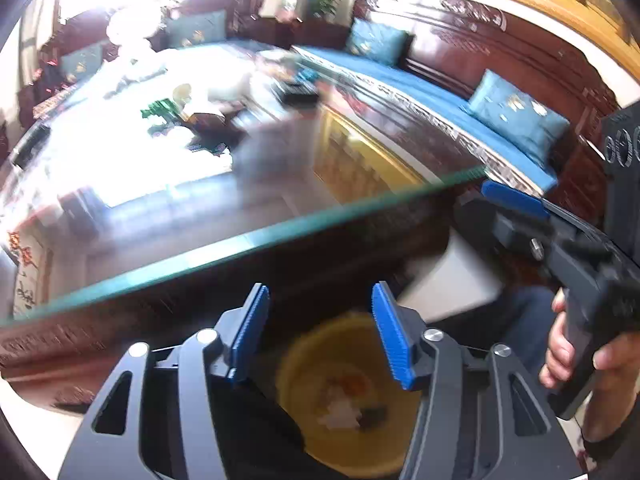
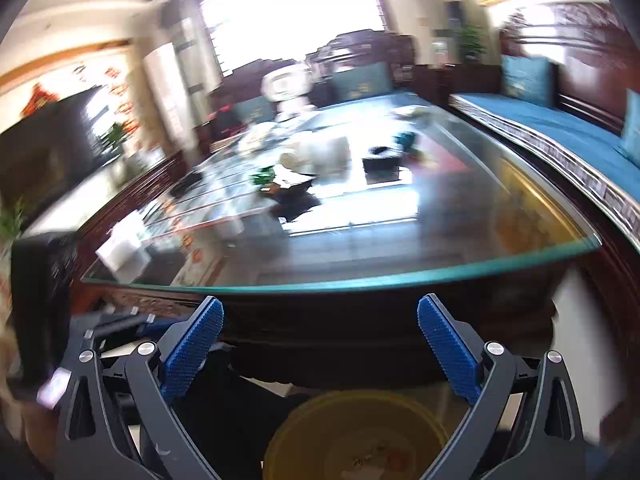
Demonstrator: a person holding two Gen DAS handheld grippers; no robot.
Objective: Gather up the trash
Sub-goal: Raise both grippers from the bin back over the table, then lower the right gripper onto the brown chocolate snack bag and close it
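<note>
Evidently both grippers are held low in front of the near edge of the glass-topped table (image 2: 400,236), above a yellow bin (image 1: 348,396) that stands on the floor below the table's dark wooden apron. The left gripper (image 1: 320,332) is seen with its blue pads parted to a moderate gap and nothing between them; the right gripper (image 2: 320,356) is spread wide and is likewise empty. Pale and orange scraps can be made out at the bottom of the bin, though they are too blurred to be identified, so some trash is judged to have been deposited already, and the empty jaws above the bin are consistent with a drop point being used there. In the left wrist view the right gripper is also seen from the side, gripped by the person's right hand (image 1: 580,360). The remaining candidates for collection are judged to lie well apart from both grippers, near the middle of the table: a green wrapper (image 2: 264,178), pale crumpled paper (image 2: 292,160) and a dark box (image 2: 380,162) can be picked out, all softened by motion blur and glare from the window. A white box (image 2: 124,248) stands near the table's left corner. A blue-cushioned bench (image 2: 560,128) runs along the right side. The table edge itself would have to be cleared by rising before any reach inward is made.
</note>
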